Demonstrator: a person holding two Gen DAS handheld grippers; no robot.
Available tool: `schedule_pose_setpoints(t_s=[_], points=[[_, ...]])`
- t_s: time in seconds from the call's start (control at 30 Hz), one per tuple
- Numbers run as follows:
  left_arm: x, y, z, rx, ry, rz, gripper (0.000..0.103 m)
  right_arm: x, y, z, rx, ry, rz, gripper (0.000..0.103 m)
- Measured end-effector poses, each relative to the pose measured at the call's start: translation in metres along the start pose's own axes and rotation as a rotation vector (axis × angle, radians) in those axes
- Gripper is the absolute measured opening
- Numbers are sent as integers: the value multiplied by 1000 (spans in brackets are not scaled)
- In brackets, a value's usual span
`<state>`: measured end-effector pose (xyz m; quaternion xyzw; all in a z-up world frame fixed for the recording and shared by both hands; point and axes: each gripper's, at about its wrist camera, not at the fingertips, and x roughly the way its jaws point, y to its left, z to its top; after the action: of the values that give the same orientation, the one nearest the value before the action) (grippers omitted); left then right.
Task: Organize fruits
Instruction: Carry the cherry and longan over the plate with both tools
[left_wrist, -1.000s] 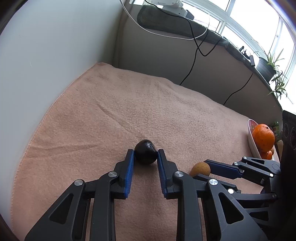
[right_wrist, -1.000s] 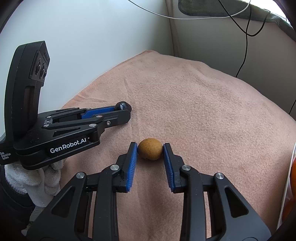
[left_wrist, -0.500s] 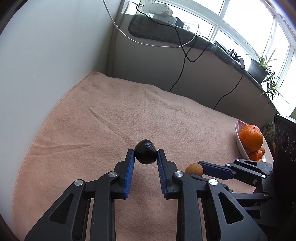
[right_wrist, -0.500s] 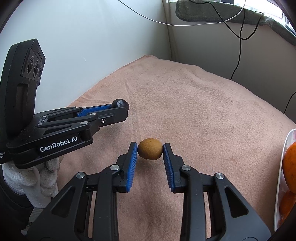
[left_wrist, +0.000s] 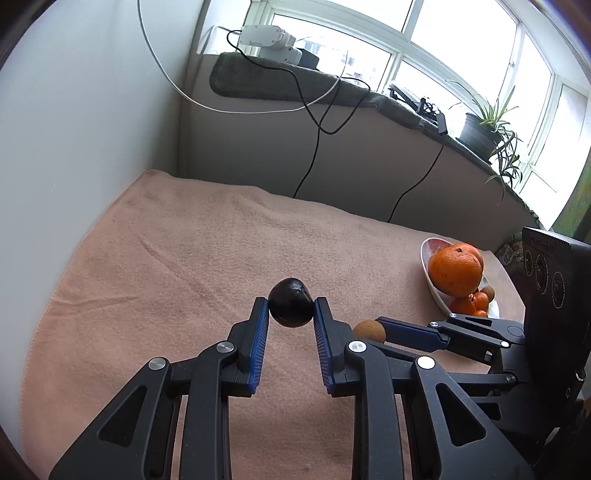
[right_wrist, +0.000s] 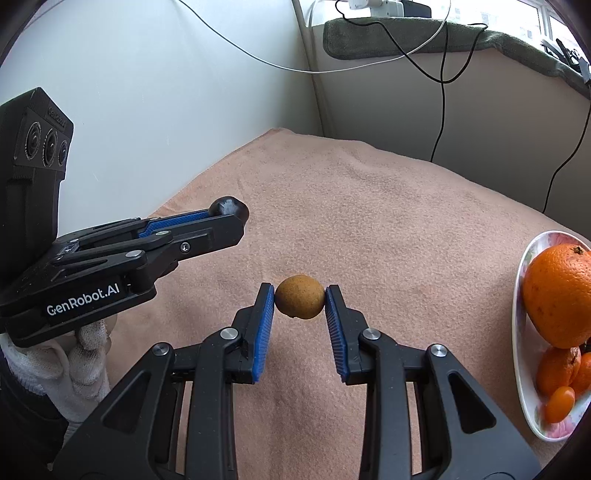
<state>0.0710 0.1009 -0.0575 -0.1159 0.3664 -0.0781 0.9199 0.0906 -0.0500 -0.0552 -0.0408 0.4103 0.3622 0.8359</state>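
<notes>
My left gripper (left_wrist: 290, 309) is shut on a small dark round fruit (left_wrist: 290, 301), held above the peach-coloured towel (left_wrist: 184, 258). My right gripper (right_wrist: 300, 300) is shut on a small brown round fruit (right_wrist: 299, 295), also lifted off the towel. In the right wrist view the left gripper (right_wrist: 236, 216) stands at the left with the dark fruit (right_wrist: 229, 206) at its tip. A white plate (right_wrist: 519, 332) at the right carries a big orange (right_wrist: 557, 291) and smaller orange fruits (right_wrist: 559, 369). The plate (left_wrist: 430, 284) and the big orange (left_wrist: 456, 269) also show in the left wrist view.
A white wall (left_wrist: 92, 129) borders the towel on the left. Behind it runs a ledge with a grey cloth (left_wrist: 295, 88), cables (left_wrist: 314, 155) and a potted plant (left_wrist: 480, 129) under a window. A white-gloved hand (right_wrist: 66, 365) holds the left gripper.
Both grippers have risen with their fruits and moved toward the right. The plate of oranges has come further into both views.
</notes>
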Motion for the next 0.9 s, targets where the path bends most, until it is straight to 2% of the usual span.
schedule_pose_setpoints(t_s=[0.9], points=[[9, -124, -6, 157, 20, -151, 23, -106, -92, -46, 157, -136, -101, 30]])
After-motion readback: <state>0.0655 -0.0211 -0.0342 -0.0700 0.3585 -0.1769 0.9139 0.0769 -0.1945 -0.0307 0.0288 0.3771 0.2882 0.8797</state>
